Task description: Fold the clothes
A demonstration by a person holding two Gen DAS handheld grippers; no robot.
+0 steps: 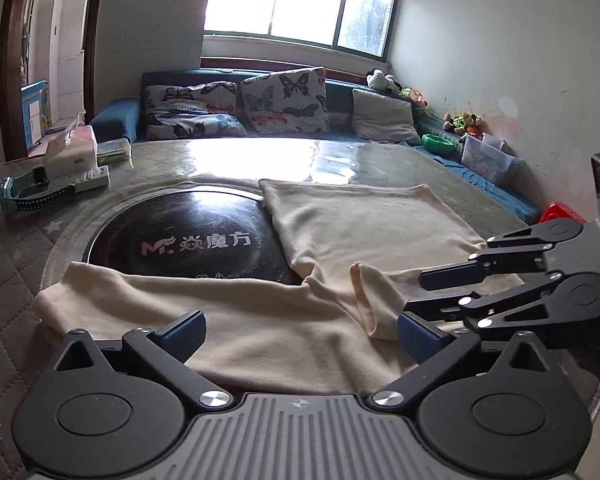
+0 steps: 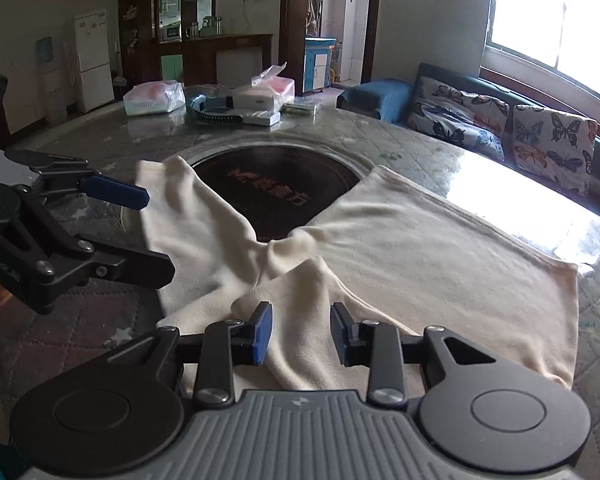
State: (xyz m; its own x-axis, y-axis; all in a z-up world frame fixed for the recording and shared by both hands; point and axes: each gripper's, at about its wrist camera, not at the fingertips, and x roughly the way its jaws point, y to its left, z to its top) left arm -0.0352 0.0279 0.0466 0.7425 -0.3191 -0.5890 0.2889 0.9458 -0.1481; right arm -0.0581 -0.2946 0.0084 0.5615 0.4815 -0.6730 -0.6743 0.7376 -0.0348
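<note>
The table (image 1: 380, 160) fills both views, round and quilted under a glossy top, so expect the cloth to slide easily on it. The garment (image 2: 440, 248) is cream. Its broad part lies flat on the right, and a long narrow part runs out to the left along the near edge. It overlaps the near and right rim of the dark hotplate (image 1: 188, 232) set in the middle of the table.

Your left gripper (image 1: 300, 332) hovers over the near strip with its fingers spread wide and nothing between them. Your right gripper (image 2: 302, 334) stands partly closed with a raised fold (image 2: 284, 280) of cloth filling the gap between its pads. It appears to be pinching that fold, though the contact itself is hard to see.

The step in hand looks like laying one part over the broad one. Keep the right grip firm and low so the cloth trails without ballooning. Before you carry anything across, bring the open left fingers down on the far left end of the strip and take both layers at the edge. Then move both hands together at the same height, so that the crease falls straight and not skewed. Lift clear of the hotplate rim so that the cloth does not drag over it and bunch.
</note>
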